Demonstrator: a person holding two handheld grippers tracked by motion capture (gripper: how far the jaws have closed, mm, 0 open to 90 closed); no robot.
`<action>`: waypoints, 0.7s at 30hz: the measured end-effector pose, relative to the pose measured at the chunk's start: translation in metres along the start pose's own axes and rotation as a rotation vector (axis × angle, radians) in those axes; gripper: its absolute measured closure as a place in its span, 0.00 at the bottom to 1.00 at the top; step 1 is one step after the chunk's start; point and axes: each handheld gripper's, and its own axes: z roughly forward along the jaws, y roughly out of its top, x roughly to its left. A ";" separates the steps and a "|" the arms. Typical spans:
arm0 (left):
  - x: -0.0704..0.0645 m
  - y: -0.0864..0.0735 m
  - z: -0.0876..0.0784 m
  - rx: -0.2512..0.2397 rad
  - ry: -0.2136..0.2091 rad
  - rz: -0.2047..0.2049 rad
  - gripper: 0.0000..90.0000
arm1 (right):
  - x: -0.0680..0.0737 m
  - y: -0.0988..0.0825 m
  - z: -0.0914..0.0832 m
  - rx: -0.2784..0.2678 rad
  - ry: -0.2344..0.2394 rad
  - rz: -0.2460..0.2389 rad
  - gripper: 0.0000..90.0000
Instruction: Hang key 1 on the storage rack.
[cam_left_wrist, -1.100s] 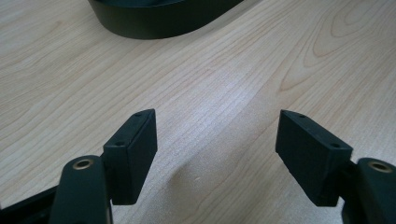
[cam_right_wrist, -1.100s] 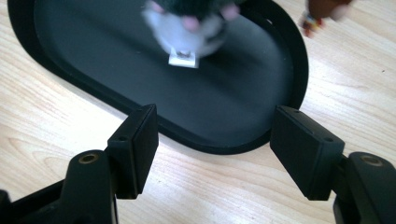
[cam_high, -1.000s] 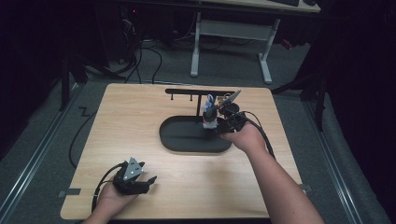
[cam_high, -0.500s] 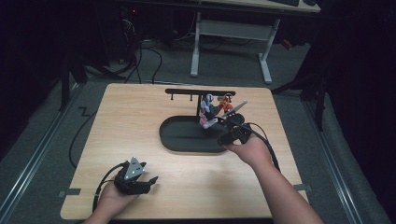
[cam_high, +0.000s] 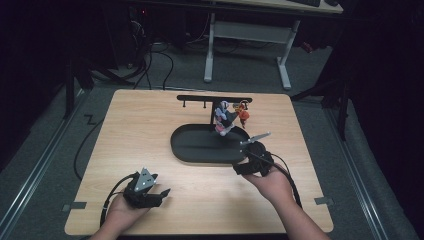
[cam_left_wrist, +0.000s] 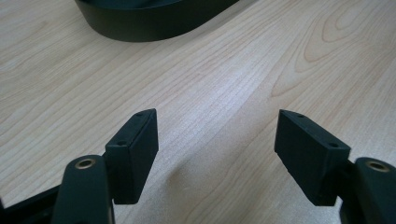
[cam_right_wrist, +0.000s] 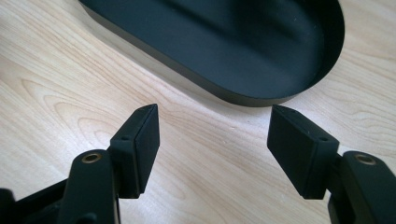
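At centre frame, the keychains (cam_high: 229, 117) hanging on the rack (cam_high: 214, 100) look light and floppy, best pinched at the ring; both claws, left (cam_high: 161, 194) and right (cam_high: 240, 169), gape empty.

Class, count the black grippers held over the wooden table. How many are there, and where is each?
2. The left gripper is near the table's front left edge; the right gripper is just in front of the black oval tray, jaws open.

Black oval tray (cam_high: 200, 147) I've been working over, shallow and empty, flat mid-desk, thin stand rising from its back edge, colourful charms (cam_high: 227, 117) hanging from the crossbar (cam_high: 212, 99)
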 end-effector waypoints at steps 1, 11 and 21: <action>0.000 0.000 0.000 0.000 0.000 0.000 0.34 | 0.000 0.000 0.000 0.000 0.000 0.000 0.38; -0.001 -0.001 0.002 0.007 -0.033 -0.007 0.35 | 0.002 -0.075 0.019 -0.253 -0.057 -0.084 0.34; -0.006 0.001 0.004 0.002 -0.045 0.012 0.34 | -0.006 -0.130 0.012 -0.439 -0.088 -0.004 0.28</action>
